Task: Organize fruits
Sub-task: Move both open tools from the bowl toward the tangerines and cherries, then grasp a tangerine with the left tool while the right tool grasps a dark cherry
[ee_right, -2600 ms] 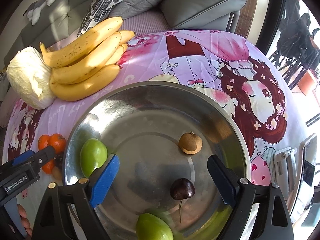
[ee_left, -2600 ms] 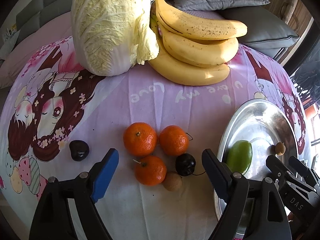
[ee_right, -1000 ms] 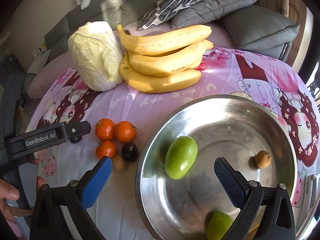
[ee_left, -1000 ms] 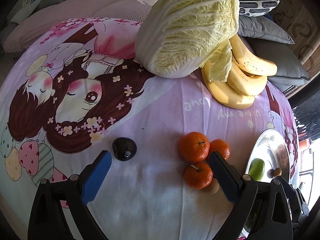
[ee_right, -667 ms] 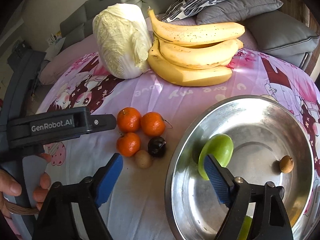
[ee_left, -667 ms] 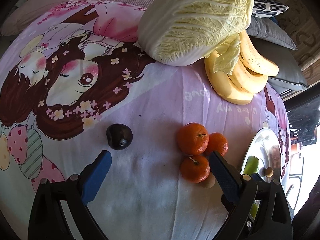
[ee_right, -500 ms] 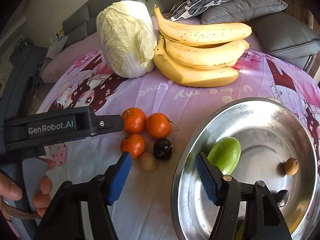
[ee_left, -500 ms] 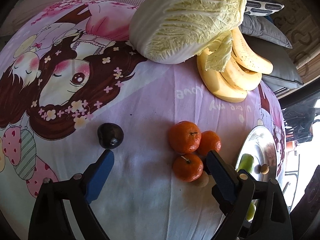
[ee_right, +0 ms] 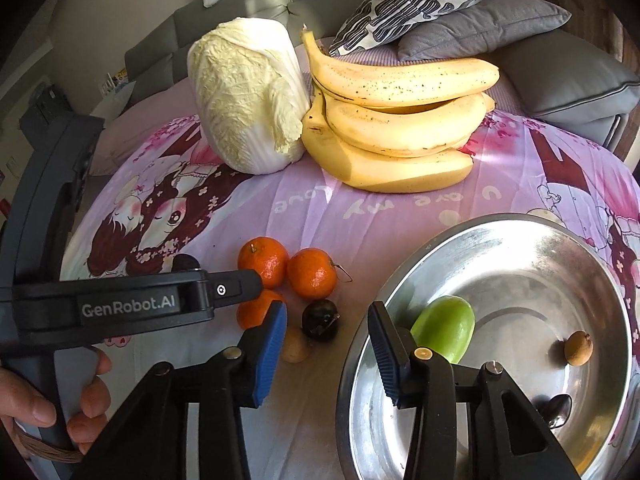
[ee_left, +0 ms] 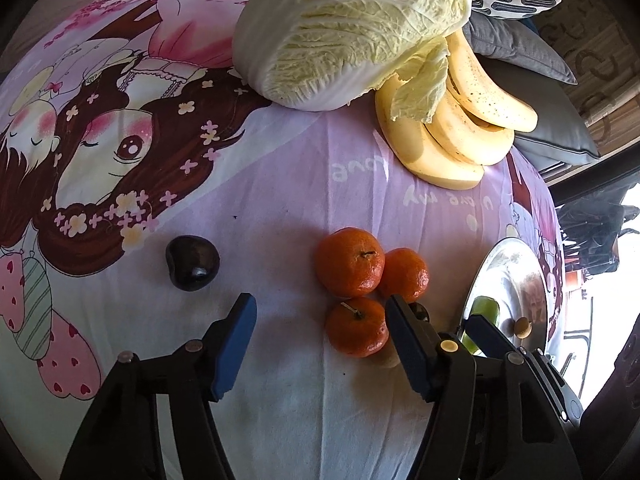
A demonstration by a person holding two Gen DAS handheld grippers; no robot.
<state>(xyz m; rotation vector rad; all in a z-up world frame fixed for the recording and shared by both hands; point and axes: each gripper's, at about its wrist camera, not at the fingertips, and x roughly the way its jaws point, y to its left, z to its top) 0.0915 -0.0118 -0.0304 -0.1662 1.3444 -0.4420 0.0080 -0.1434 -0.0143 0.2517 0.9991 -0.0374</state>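
Both grippers, left gripper [ee_left: 320, 336] and right gripper [ee_right: 326, 344], have been narrowing, half-open, nothing between the jaws. Three tangerines [ee_left: 360, 280] clustered mid-cloth; green fruit [ee_right: 444, 328] in steel bowl [ee_right: 520, 240], long axis tilted toward bowl's far-right rim.

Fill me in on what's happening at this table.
A person is sorting fruit with two handheld tools. Both the left tool and right tool have just been closing, with nothing gripped. The metal bowl holds a green fruit and a small brown one; three oranges wait on the cloth.
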